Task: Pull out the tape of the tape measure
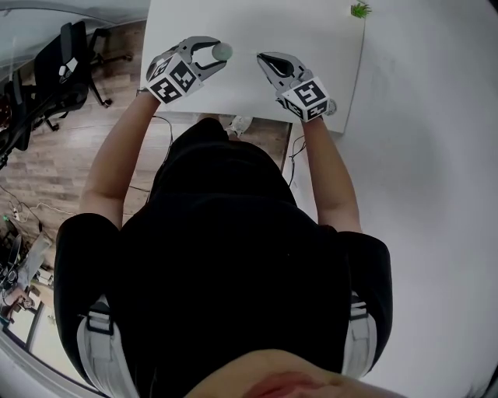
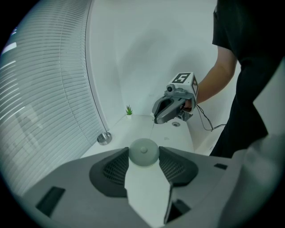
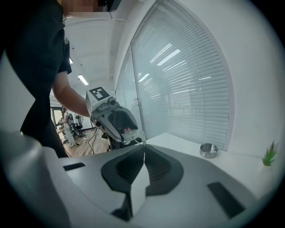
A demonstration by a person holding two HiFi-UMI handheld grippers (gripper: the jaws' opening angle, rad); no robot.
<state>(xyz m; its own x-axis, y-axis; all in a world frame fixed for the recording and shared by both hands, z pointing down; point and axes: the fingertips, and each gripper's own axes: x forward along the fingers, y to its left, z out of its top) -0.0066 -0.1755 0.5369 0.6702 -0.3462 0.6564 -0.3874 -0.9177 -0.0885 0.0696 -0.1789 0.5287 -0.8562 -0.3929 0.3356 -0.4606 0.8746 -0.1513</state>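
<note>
A round pale-green tape measure [image 1: 223,51] [image 2: 144,151] sits between the jaws of my left gripper [image 1: 220,56] [image 2: 144,154], which is shut on its case above the white table [image 1: 311,31]. A thin pale strip of tape [image 1: 245,54] runs from the case to my right gripper [image 1: 261,56] [image 3: 144,144]. That gripper's jaws are pressed together on the tape's end. The two grippers face each other a short way apart, both held above the table. From the left gripper view, the right gripper [image 2: 156,119] points down towards the case.
A small green plant [image 1: 359,9] [image 2: 129,110] [image 3: 269,154] stands at the table's far corner. A metal dish [image 2: 104,138] [image 3: 208,150] rests by the blinds. A cable hole [image 2: 176,124] is in the tabletop. Office chairs [image 1: 54,62] stand on the floor at left.
</note>
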